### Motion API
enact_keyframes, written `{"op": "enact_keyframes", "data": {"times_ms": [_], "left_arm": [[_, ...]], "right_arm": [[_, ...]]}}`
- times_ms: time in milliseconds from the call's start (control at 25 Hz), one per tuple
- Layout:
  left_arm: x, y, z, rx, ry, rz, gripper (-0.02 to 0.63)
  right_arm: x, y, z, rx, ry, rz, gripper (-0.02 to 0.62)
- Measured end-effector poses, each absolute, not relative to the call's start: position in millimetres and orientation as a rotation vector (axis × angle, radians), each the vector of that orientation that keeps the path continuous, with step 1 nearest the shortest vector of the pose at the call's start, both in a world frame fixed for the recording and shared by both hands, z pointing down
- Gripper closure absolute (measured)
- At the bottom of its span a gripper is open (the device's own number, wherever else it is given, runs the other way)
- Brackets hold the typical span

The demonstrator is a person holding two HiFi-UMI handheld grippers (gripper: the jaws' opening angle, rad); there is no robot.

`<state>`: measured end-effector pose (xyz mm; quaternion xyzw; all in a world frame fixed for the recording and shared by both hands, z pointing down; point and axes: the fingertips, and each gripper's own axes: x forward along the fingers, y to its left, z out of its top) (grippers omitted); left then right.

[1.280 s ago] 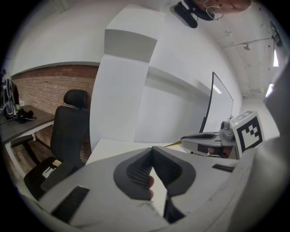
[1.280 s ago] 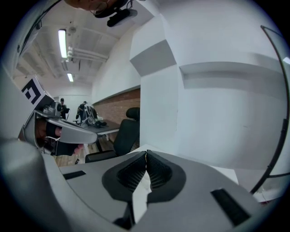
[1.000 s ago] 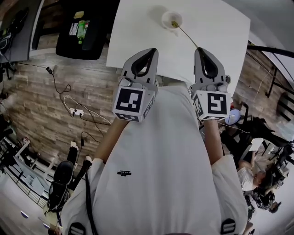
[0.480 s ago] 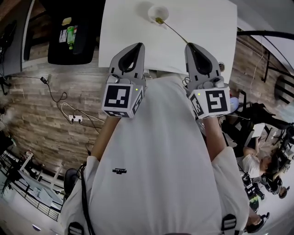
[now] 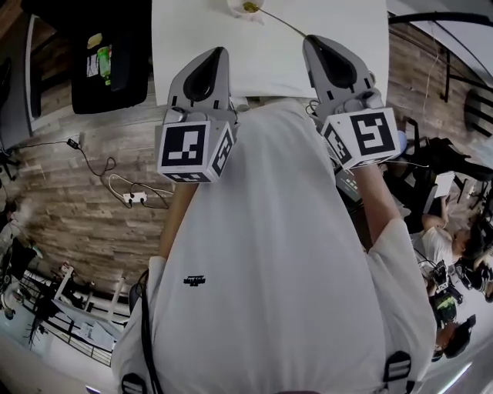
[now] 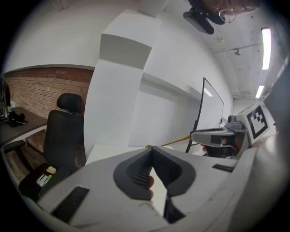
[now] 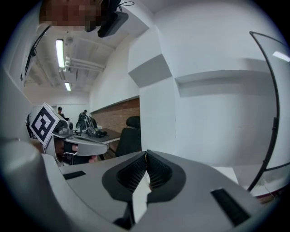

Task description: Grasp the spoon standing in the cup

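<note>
A white cup [image 5: 243, 7] stands on the white table [image 5: 192, 46], cut by the top edge of the head view. A thin yellowish spoon [image 5: 281, 23] leans out of it to the right. Both grippers are held near my chest at the table's near edge, well short of the cup. My left gripper [image 5: 218, 51] is shut and empty; its view [image 6: 152, 149] shows the spoon's handle [image 6: 179, 142] beyond the tips. My right gripper [image 5: 310, 38] is shut with nothing in it, its tip just short of the handle's end. Its own view [image 7: 146, 153] shows neither cup nor spoon.
A black office chair [image 5: 108, 61] with a green bottle on its seat stands left of the table. A power strip and cables [image 5: 127, 188] lie on the wooden floor. Seated people and desks [image 5: 447, 246] fill the right side. A black stand [image 6: 199, 113] rises behind the table.
The table, cup and spoon have slid toward the top of the head view. Both grippers have come closer to the table's edge. Their jaws stay shut.
</note>
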<state>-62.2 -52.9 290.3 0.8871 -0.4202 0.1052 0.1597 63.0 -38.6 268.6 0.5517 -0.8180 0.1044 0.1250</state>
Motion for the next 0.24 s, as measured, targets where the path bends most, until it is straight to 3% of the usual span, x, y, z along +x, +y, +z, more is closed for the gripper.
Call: {"op": "enact_keyframes", "data": {"times_ms": [240], "left_arm": [[-59.6, -50.6, 285.4, 2.54, -1.206, 0.285, 0.597]], "right_arm": [[64.5, -31.9, 268.1, 1.63, -2.377, 0.315, 0.591]]}}
